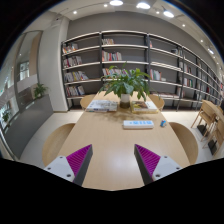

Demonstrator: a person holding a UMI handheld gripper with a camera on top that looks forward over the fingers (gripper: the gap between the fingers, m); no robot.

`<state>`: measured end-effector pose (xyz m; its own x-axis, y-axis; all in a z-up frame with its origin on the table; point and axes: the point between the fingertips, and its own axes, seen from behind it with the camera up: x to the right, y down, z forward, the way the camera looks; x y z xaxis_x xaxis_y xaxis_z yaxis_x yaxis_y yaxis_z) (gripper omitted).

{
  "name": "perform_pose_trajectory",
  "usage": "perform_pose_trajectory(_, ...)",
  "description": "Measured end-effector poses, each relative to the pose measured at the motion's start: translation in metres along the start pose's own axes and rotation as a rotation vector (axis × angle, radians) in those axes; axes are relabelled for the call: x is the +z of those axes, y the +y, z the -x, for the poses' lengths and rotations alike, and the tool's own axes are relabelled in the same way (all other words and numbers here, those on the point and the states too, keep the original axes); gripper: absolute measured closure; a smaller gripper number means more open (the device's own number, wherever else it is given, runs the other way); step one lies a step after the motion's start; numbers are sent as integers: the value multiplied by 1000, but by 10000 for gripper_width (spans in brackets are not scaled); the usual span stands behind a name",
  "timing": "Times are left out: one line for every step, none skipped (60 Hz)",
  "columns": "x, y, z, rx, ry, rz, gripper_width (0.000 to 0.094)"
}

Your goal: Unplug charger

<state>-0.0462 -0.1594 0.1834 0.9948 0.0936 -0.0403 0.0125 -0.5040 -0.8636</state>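
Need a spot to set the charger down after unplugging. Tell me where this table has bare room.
The table is bare just ahead of the open gripper, between its fingers and the white power strip. Both side edges look clear too. The far end is crowded: potted plant and papers.

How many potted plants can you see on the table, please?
1. The potted plant stands at the far end of the table, beyond the power strip; the open jaws hold nothing.

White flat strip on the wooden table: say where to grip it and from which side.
Probably across its short width, coming from the near side: the white flat strip lies crosswise on the wooden table, beyond the open gripper. Plug unclear.
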Motion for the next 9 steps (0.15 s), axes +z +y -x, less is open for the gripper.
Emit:
perform_pose_trajectory(-1, 2, 0, 0, 0, 3, 93)
perform_pose_trajectory(-1, 4, -1, 1, 0, 5, 92)
perform_pose_trajectory(-1, 5, -1, 2, 1, 7, 91)
perform_pose_trajectory(-2, 6, -1, 4, 3, 8, 89)
perform_pose_trajectory(-2, 8, -2, 5, 5, 9, 93)
perform_pose_trajectory(-3, 9, -3, 5, 8, 11, 90)
perform_pose_trajectory(-3, 11, -3, 5, 10, 15, 95)
perform_pose_trajectory(-3, 12, -4, 6, 11, 18, 94)
perform_pose_trajectory(-2, 13, -3, 8, 12, 19, 93)
